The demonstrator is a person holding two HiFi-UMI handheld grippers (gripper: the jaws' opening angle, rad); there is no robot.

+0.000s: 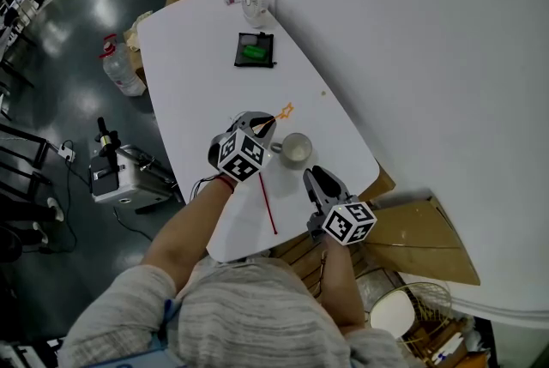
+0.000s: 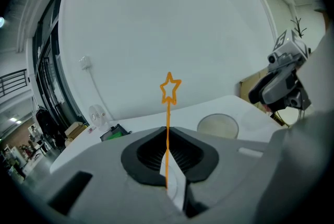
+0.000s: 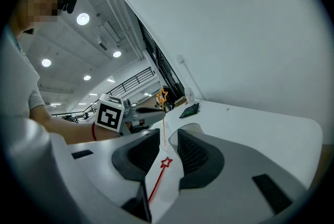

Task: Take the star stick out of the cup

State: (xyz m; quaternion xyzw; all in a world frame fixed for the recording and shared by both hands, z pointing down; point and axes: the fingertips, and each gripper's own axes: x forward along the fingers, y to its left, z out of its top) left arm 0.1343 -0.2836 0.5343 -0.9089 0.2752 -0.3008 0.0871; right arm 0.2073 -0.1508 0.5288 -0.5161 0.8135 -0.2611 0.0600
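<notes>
The person's left tool [image 1: 268, 126] is pinching a thin orange plastic stick topped with an open star outline [image 2: 169, 89]. Its jaws are squeezing together on the shaft, about halfway along it. The stick is standing nearly upright, with its star rising just beyond the small round pale cup [image 1: 297, 150] on the white table [image 1: 193, 57]. The left tool's tips are sitting right at the cup's far-left edge. From here I cannot tell whether the stick's lower end is inside the cup or beside its rim.

The right tool [image 1: 316, 178] is hovering on the near side of the cup and pointing toward it. Its jaws are standing well apart and holding nothing, and the cup and the orange stick are showing through the gap ahead of them.

A second stick, thin and red with a small star at its end [image 1: 268, 202], is lying flat on the table, near-left of the cup. It is touching neither tool.

Well beyond the cup, a black tray with something green in it [image 1: 268, 45] is sitting on the table. Farther still, a small white fan [image 1: 254, 2] is standing at the table's far end.
</notes>
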